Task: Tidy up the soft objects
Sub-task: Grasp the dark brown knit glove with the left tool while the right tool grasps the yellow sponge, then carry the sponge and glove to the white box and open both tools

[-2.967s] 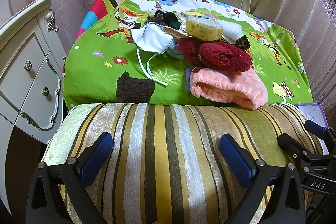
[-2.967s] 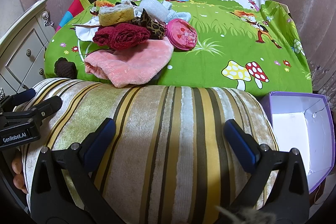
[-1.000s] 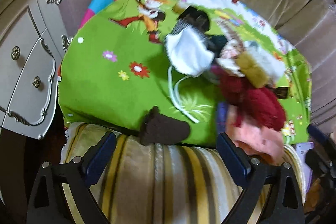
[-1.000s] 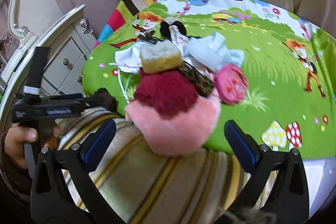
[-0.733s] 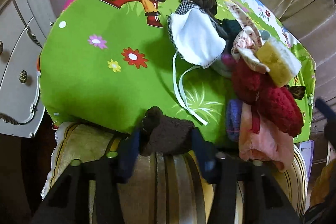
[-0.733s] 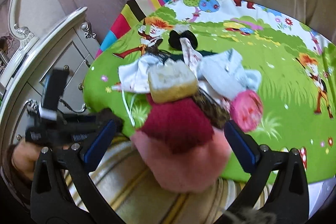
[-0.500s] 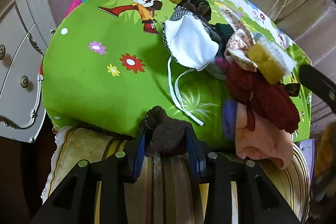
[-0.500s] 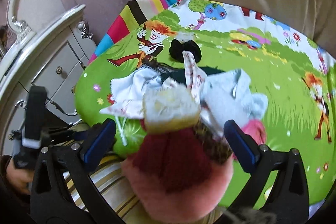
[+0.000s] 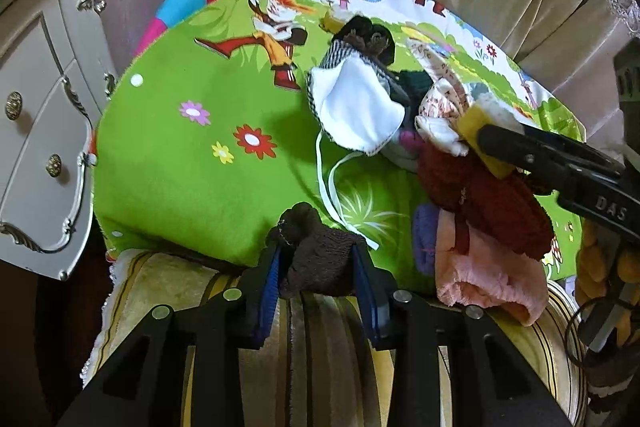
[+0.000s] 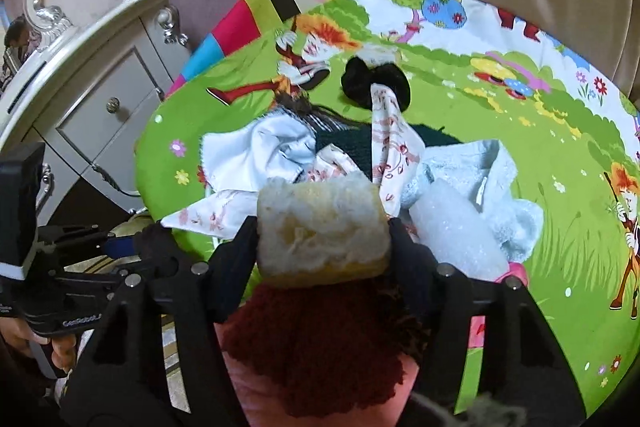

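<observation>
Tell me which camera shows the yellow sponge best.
The right wrist view: the yellow sponge fills the centre, its whole front face visible between the closing right claw pads. The left wrist view shows only a corner of it, mostly covered by that claw's finger.

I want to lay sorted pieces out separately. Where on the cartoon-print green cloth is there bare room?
The green cloth is bare on its flower-printed stretch between the white drawer cabinet and the white cloth pouch. In the right wrist view the grassy print beyond the pale blue towel is free too. The middle is crowded: yellow sponge, dark red knit, pink fleece.
</observation>
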Action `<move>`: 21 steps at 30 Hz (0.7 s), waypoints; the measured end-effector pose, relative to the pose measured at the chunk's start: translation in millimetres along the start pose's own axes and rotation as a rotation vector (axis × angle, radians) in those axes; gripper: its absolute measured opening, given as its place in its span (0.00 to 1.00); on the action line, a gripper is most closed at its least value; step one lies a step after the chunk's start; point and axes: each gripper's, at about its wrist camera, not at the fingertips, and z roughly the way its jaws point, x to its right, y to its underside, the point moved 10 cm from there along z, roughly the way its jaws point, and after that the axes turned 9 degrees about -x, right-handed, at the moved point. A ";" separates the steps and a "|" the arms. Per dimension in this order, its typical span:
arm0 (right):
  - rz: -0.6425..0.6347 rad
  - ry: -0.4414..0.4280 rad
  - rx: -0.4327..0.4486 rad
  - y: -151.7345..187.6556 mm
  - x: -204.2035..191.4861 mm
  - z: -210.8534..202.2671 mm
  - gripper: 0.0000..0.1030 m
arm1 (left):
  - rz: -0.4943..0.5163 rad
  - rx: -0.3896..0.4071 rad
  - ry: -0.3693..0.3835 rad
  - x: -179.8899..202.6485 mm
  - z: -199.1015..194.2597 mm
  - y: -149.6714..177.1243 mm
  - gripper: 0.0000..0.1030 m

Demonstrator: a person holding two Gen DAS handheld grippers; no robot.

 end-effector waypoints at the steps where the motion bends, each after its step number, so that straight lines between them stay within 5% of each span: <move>1: 0.009 -0.005 0.020 0.8 -0.2 -7.3 0.65 | 0.001 0.016 -0.010 0.3 -3.8 -1.2 0.35; 7: 0.049 -0.013 0.105 9.3 0.7 -44.5 0.65 | 0.019 0.115 -0.051 7.0 -31.3 -6.3 0.35; 21: 0.167 -0.005 0.158 78.4 22.9 -95.5 0.65 | 0.102 0.155 0.003 66.2 -51.7 16.6 0.35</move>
